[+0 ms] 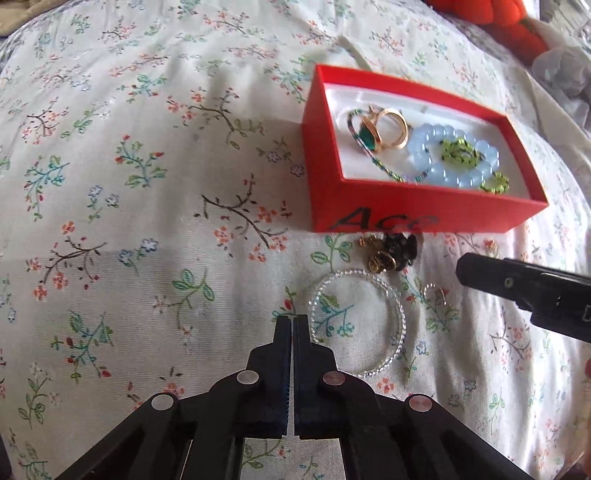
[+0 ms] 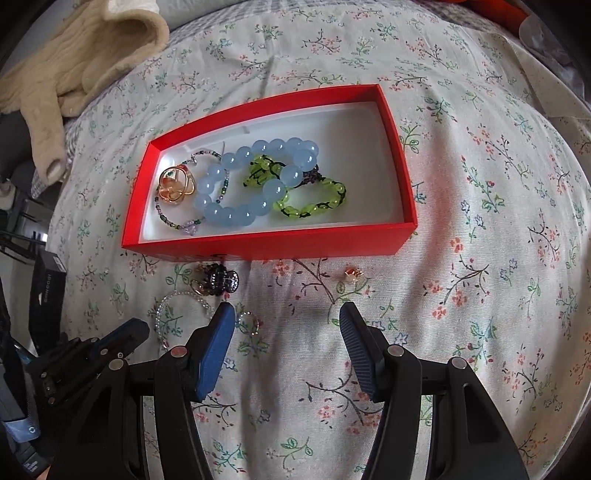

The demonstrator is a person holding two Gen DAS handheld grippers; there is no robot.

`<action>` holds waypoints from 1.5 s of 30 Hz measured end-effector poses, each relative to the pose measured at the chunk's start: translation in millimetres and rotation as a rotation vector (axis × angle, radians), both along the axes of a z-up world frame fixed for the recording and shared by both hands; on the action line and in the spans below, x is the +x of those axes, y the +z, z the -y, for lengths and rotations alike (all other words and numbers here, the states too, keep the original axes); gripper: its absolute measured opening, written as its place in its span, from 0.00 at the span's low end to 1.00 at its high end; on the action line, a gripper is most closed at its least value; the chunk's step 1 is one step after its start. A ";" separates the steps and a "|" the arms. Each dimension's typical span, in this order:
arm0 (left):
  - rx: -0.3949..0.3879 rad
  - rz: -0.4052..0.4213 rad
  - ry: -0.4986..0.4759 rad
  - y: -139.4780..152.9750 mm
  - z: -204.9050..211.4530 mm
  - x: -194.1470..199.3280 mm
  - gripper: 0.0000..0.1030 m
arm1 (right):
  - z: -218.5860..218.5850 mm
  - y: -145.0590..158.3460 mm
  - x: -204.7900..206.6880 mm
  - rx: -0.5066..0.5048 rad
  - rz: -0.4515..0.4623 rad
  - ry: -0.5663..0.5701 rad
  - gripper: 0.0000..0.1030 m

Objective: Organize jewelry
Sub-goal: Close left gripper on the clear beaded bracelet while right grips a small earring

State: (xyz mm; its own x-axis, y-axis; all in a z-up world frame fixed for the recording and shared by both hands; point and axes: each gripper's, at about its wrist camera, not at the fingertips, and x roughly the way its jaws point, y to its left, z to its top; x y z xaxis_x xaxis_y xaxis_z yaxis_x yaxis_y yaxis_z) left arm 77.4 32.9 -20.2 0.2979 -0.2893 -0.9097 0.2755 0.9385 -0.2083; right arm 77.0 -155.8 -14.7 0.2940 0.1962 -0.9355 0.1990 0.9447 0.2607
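Observation:
A red box [image 1: 406, 210] [image 2: 269, 245] lies on the floral bedspread and holds a pale blue bead bracelet [image 2: 236, 212], green bead bracelets [image 2: 314, 210], gold rings [image 2: 175, 184] and a thin beaded chain [image 2: 173, 221]. In front of it lie a clear bead bracelet [image 1: 391, 302] [image 2: 162, 306], a black and gold piece [image 1: 399, 251] [image 2: 221, 282], a small wire ring [image 1: 434, 291] [image 2: 251, 321] and a small gold piece [image 2: 352, 274]. My left gripper [image 1: 292, 321] is shut and empty beside the clear bracelet. My right gripper [image 2: 286, 314] is open above the cloth.
A beige knitted garment [image 2: 74, 66] lies at the far left of the bed. An orange item [image 1: 491, 14] and grey cloth [image 1: 565, 74] sit at the far right. Dark boxes [image 2: 44, 288] stand off the bed's left edge.

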 end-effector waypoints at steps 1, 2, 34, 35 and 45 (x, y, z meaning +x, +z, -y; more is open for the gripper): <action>-0.009 0.002 0.005 2.2 -3.1 0.1 0.00 | -0.6 -0.5 1.0 0.017 0.004 -0.005 0.60; -0.016 0.002 0.003 3.5 -5.1 -0.1 0.00 | -1.2 -1.3 1.8 0.038 0.004 -0.009 0.60; 0.041 -0.028 -0.030 -16.7 23.8 7.7 0.01 | -7.5 -23.9 19.1 0.170 0.015 -0.020 0.11; 0.042 -0.022 -0.029 -16.1 22.3 6.6 0.01 | -6.9 -22.9 17.9 0.165 0.016 -0.018 0.11; 0.019 0.026 -0.005 4.0 9.2 -3.4 0.01 | -3.9 -10.6 4.7 0.137 0.030 -0.016 0.11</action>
State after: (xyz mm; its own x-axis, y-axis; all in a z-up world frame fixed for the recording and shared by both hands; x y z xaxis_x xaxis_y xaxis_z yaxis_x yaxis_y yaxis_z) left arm 74.0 23.7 -16.2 0.3200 -0.2739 -0.9070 0.2856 0.9406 -0.1833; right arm 81.7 -151.9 -25.3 0.3253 0.3165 -0.8911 0.2042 0.8966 0.3930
